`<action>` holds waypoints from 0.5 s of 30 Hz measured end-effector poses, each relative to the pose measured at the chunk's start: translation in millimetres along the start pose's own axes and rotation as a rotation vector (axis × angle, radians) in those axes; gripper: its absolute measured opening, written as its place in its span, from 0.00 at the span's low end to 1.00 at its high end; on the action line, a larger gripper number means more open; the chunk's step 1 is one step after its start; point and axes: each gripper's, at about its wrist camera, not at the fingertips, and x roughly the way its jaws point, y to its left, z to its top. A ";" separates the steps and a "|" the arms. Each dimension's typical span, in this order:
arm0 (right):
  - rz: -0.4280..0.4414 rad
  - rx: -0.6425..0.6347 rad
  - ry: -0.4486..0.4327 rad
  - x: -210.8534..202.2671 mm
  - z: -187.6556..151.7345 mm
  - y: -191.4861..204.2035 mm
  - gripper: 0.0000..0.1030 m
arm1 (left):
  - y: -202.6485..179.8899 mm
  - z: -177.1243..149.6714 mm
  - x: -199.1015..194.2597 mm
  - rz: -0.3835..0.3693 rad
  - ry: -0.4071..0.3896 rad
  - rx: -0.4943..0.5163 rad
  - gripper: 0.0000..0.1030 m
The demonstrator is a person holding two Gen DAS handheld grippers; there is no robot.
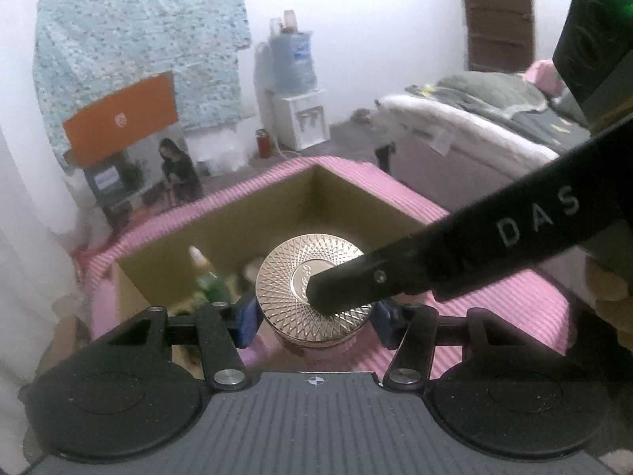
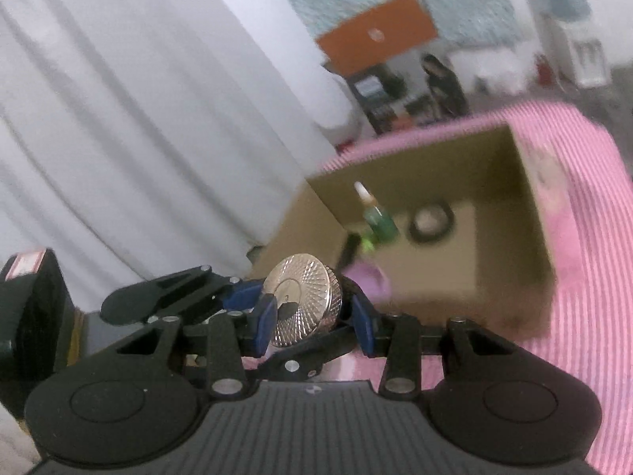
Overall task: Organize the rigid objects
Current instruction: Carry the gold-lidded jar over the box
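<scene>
A round jar with a patterned gold lid is held above the near edge of an open cardboard box. My left gripper is shut on the jar's sides, with a blue pad on each flank. A black finger of my right gripper reaches in from the right, its tip lying on the lid. In the right wrist view the jar appears on its side between the pads of my right gripper, which is shut on it from lid to base. The left gripper's finger shows at the left.
Inside the box stand a green dropper bottle, a black-rimmed round item and a pink object. Pink striped cloth lies around the box. A bed is on the right and a white curtain on the left.
</scene>
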 end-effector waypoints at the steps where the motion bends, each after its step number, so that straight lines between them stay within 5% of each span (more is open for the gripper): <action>1: 0.007 -0.013 0.004 3.5 11.5 3.6 0.44 | 6.9 7.9 2.1 0.004 0.008 -0.001 0.54; 9: 0.028 0.026 0.140 66.9 82.7 -13.4 0.43 | 57.5 39.2 65.1 -0.038 0.192 -0.072 0.54; 15: 0.004 0.107 0.267 119.3 99.3 -51.5 0.43 | 80.1 36.9 120.9 -0.096 0.355 -0.144 0.54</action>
